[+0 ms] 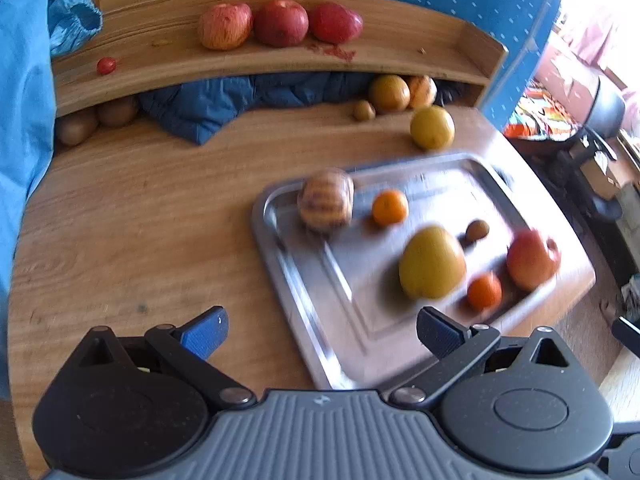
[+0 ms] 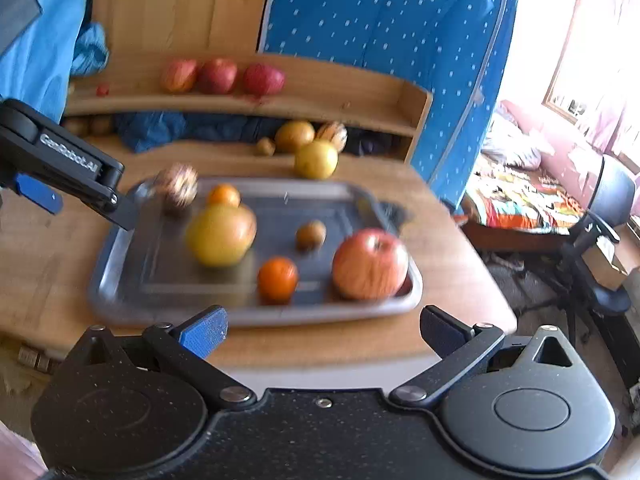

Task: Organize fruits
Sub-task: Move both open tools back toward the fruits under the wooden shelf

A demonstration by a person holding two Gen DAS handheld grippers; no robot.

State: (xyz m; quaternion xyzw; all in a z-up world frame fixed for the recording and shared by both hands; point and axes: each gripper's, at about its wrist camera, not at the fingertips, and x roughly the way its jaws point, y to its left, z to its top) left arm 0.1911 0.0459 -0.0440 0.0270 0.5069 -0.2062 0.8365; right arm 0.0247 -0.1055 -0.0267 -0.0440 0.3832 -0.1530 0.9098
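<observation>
Both spread wide and empty: left gripper (image 1: 322, 334), right gripper (image 2: 322, 330). Hovering by steel tray (image 2: 120, 240). Only from right wrist: left's arm crossing tray corner.

Wooden table (image 1: 120, 216) carries metal tray (image 1: 304, 320), yellow fruit (image 1: 432, 127), blue cloth (image 1: 224, 104).

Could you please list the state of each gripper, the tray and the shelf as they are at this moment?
left gripper: open, holding nothing, above the tray's near-left edge.
right gripper: open, holding nothing, in front of the tray.
metal tray: flat on the table, loaded with six fruits, loosely scattered.
upper shelf: three red apples in a row, one small red fruit apart at the left.
</observation>
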